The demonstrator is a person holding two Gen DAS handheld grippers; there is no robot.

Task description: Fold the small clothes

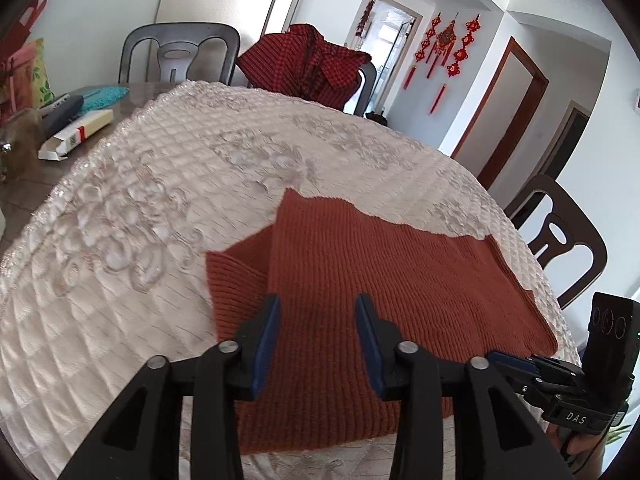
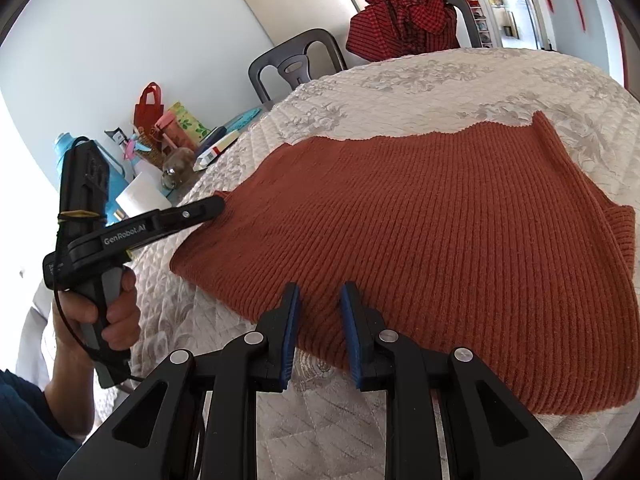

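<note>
Quilted table cover [image 1: 120, 280]; ribbed rust sweater [image 2: 440, 240] lies flat, sleeve folded over.

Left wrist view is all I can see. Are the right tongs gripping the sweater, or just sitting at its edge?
Observer: In the right wrist view, the right tongs stand slightly apart over the near hem of the sweater. No pinch shows.
Operator: Where do my left tongs sit, seen from that side?
Observer: The left tongs reach the sweater's left edge, low over the cloth.
Operator: Is there anything on the sweater's right side?
Observer: A ribbed sleeve lies doubled along that edge.
</note>
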